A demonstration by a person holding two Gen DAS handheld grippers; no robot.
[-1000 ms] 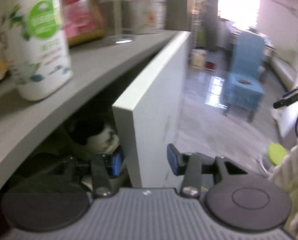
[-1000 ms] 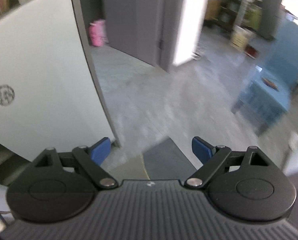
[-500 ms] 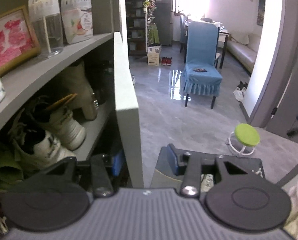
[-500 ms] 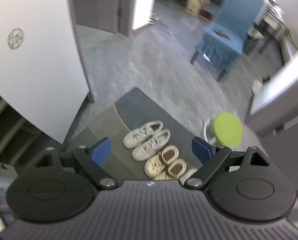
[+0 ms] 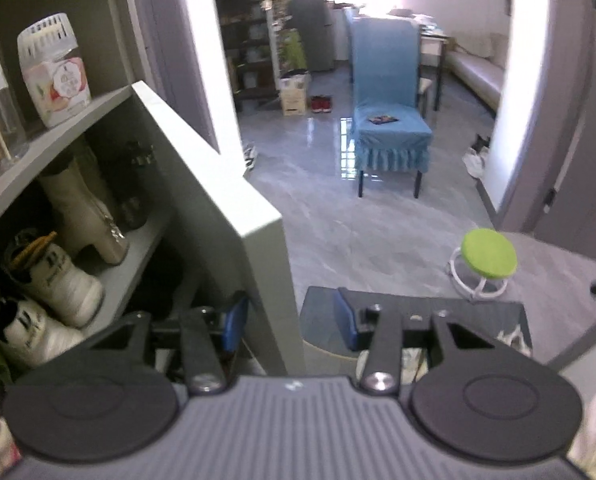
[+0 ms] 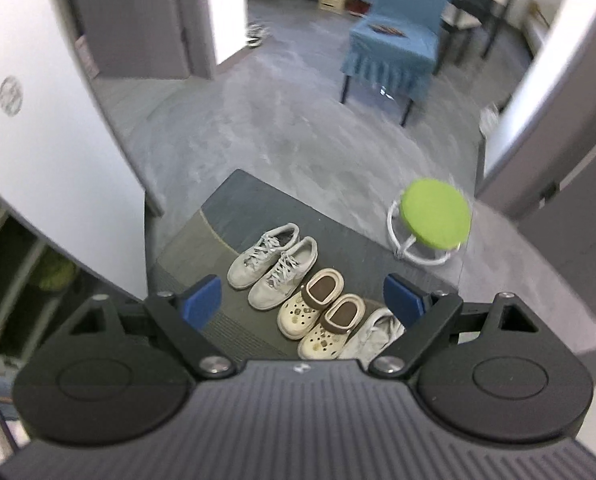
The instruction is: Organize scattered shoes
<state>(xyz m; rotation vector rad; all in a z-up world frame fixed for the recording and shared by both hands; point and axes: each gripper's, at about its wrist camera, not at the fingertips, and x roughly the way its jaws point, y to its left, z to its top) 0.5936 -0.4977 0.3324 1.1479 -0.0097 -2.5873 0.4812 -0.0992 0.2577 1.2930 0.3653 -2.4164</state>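
grey sneakers [image 6: 273, 266], cream clogs [image 6: 322, 314], side by side

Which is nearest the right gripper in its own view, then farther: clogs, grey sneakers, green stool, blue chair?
1. Clogs, just ahead, centre.
2. Grey sneakers, beyond them, slightly left.
3. Green stool, farther right.
4. Blue chair, far back.
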